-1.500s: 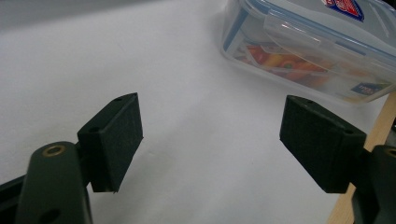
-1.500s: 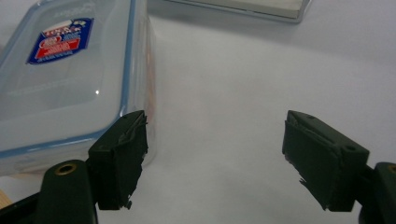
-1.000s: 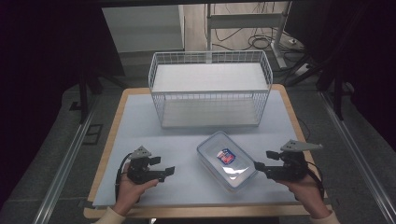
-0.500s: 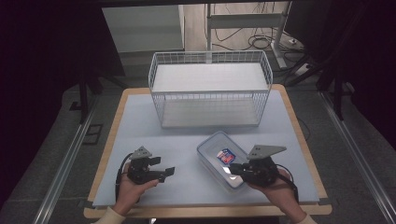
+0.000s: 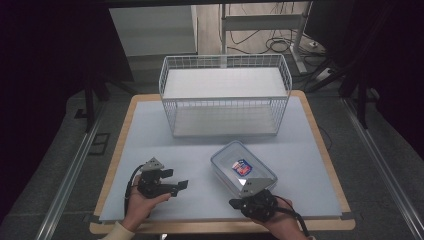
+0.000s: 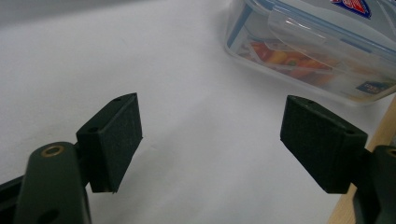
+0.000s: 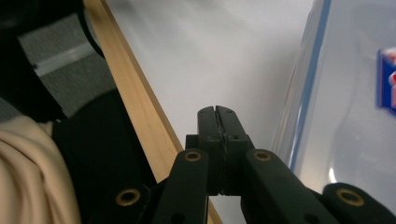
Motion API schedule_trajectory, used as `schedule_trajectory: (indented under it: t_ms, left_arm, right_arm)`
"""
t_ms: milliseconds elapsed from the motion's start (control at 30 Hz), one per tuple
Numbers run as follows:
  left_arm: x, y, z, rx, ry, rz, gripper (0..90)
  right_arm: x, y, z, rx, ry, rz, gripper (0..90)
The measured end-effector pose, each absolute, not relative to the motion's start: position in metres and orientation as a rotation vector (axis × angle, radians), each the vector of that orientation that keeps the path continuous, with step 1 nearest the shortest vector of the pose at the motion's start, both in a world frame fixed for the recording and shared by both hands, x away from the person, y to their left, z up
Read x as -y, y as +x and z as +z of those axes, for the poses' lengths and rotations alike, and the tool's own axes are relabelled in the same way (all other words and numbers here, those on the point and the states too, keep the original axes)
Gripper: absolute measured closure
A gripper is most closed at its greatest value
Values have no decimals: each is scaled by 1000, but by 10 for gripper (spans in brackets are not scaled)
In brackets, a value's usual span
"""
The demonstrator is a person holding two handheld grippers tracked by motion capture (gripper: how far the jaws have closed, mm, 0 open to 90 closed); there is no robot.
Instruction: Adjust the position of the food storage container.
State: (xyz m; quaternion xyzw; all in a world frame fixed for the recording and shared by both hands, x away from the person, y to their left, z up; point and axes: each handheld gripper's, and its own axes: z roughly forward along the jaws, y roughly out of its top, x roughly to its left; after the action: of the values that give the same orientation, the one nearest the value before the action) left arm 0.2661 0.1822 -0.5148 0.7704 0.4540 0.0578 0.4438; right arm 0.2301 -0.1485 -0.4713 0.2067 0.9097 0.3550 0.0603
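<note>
High view: lying at about 5 o'clock on the desk (image 5: 150,125), just in front of the wire basket (image 5: 225,95), the lidded food container (image 5: 243,169). Resting shut at its near corner, right tongs (image 5: 235,203), nothing between them. Idling open at 7 o'clock, left tongs (image 5: 177,186).

Left gripper view: gaping wide, empty; container (image 6: 317,51) sitting at 1 o'clock, apart.

Right gripper view: pressing together, fingertips (image 7: 217,116); container wall (image 7: 345,93) at 3 o'clock. Probably best: nudging the box low and square, avoiding tipping it.

Bare mat (image 5: 200,150) between grippers passable – wire basket (image 5: 225,95) blocks rear, container (image 5: 242,167) blocks right
</note>
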Motion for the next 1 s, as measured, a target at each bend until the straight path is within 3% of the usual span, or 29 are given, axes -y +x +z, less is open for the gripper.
schedule_trajectory:
  t_ms: [1000]
  left_arm:
    - [-181, 266, -517, -1127, 1922, 133, 209]
  right_arm:
    - [182, 225, -484, -2638, 707, 969, 896]
